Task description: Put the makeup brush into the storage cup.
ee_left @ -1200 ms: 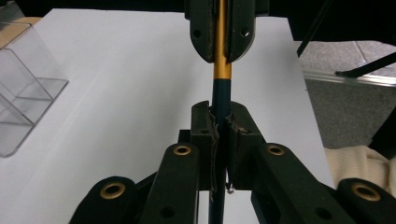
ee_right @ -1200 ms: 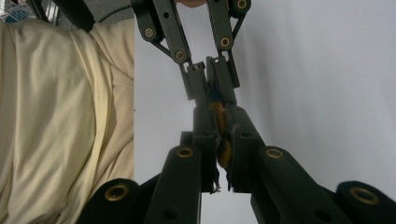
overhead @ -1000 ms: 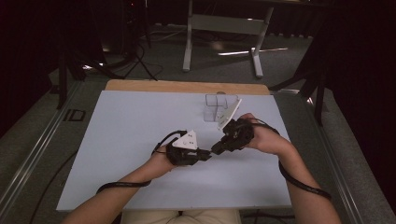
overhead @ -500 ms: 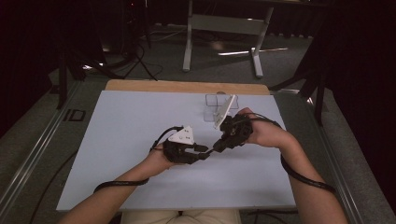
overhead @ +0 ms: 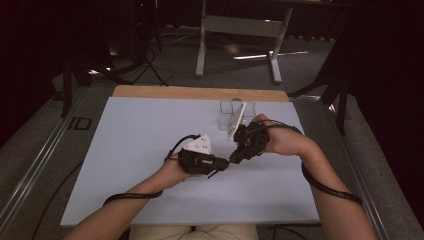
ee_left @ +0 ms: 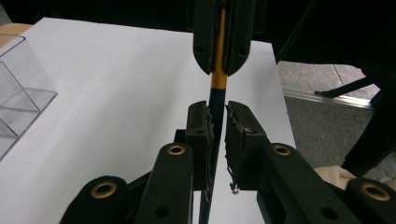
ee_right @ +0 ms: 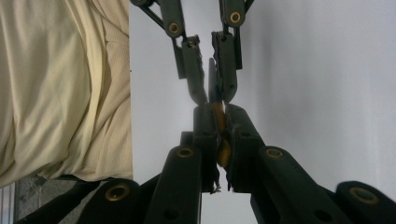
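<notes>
Big white table [overhead: 130, 150] takes up most of the high view, with a wooden strip along the far edge and a clear plastic box [overhead: 235, 112] standing near that edge, just beyond the right hand. Person's forearms come in from the bottom and both hands meet around the middle of the table.

The left gripper [overhead: 223, 165] and right gripper [overhead: 234, 158] are pointed tip to tip, practically touching. Between them is a pen [ee_left: 215, 93], a thin stick with a yellow-orange end and a dark blue end, held up off the table.

In the left gripper view, the right one's jaws are clamped tight on the yellow part. The left jaws have just been closing around the dark part; they look narrow with the pen between them, one pad against it and a sliver of gap on the other side, so I'd call it a loose grip at best.

My guess is this is a handover, or pulling the cap off. Next move probably needs the left one to squeeze down properly before either hand pulls away, and the pull should go straight along the pen so it doesn't twist out.
</notes>
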### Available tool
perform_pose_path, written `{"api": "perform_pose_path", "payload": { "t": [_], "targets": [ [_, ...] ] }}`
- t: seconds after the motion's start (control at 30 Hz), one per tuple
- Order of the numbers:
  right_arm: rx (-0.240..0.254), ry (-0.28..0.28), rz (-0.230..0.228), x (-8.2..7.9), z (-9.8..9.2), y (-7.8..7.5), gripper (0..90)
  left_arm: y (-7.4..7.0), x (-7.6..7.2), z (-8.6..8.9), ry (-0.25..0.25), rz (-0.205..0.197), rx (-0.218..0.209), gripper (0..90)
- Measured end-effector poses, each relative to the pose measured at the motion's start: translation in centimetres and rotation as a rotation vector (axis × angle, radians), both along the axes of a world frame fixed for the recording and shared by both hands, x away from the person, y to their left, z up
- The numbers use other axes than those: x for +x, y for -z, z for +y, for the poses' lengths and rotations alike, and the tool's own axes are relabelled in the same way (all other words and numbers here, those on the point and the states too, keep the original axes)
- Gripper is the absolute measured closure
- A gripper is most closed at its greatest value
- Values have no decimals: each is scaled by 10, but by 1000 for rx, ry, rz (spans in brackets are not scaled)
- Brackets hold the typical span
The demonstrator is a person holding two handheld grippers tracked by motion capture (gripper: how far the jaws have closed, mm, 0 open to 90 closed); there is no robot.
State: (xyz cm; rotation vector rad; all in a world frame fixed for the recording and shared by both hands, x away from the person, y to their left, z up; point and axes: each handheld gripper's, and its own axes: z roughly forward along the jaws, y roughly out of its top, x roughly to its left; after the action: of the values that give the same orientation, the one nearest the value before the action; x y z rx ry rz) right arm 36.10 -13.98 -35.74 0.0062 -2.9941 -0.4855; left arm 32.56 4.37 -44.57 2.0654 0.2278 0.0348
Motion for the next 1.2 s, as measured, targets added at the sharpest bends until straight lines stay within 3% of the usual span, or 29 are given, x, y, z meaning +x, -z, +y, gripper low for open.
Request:
{"api": "perform_pose_path", "payload": {
  "t": [0.2,0.3,0.47,0.63,0.7,0.9,1.0,1.13,1.2],
  "targets": [
    [3,-3,9,1,0,3,844,2,-1,-3,10,-27,32,841],
    [8,1,15,2,-1,5,842,3,-2,-2,2,-19,19,844],
    [74,26,-8,3,-3,3,788,4,0,2,-10,-20,8,845],
    [150,84,-59,4,-9,-2,645,9,-1,4,-23,-48,8,845],
    [185,102,-65,5,-13,-5,631,11,-1,4,-23,-38,14,845],
    [300,217,-87,8,-24,-8,502,15,-2,8,-45,-49,-1,844],
    [370,269,-128,8,-31,-9,377,14,0,12,-65,-56,-7,844],
    [431,345,-154,8,-38,-10,142,13,3,16,-94,-60,-21,844],
    [446,364,-158,10,-42,-10,114,12,4,18,-106,-64,-28,844]
  ]
}}
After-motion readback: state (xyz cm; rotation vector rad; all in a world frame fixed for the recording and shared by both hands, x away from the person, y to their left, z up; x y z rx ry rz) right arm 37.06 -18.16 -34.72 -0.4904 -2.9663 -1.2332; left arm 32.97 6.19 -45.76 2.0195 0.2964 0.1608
